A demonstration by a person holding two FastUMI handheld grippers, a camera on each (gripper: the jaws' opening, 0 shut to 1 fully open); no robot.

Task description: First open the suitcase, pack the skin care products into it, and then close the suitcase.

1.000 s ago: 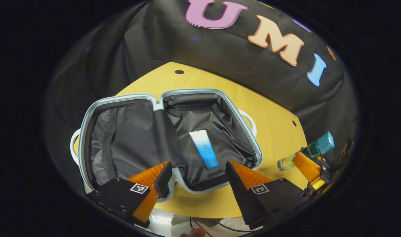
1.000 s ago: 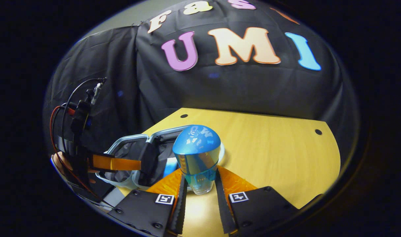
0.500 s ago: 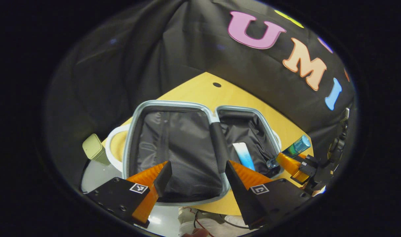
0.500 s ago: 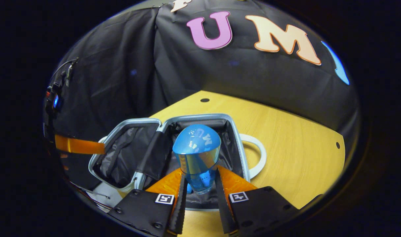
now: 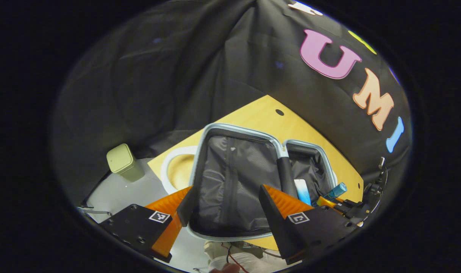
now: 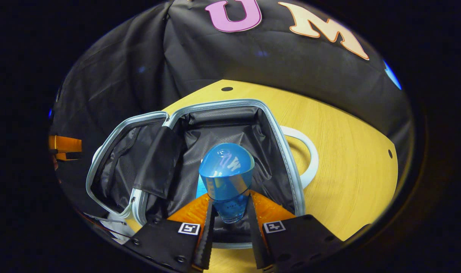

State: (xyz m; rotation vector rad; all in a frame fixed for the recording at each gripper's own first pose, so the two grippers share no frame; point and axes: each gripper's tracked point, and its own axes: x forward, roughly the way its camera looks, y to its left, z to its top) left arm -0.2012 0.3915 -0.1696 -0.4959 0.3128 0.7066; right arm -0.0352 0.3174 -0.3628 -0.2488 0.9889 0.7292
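The right gripper (image 6: 228, 216) squeezes the bottle (image 6: 227, 178) over the case (image 6: 287, 159); dropped early, it could roll. The left gripper (image 5: 224, 206) is wide open, empty.

A staged recording booth is shown rather than a lived-in room. The upper part of both views is taken up by a black cloth wall (image 6: 147, 64), hung in folds directly behind a bare, light wooden table (image 6: 347, 151) with small round holes drilled near its edges. At the lower left of the left gripper view, a grey floor (image 5: 113, 193) and a small pale green bin (image 5: 123, 162) are seen beside the table.
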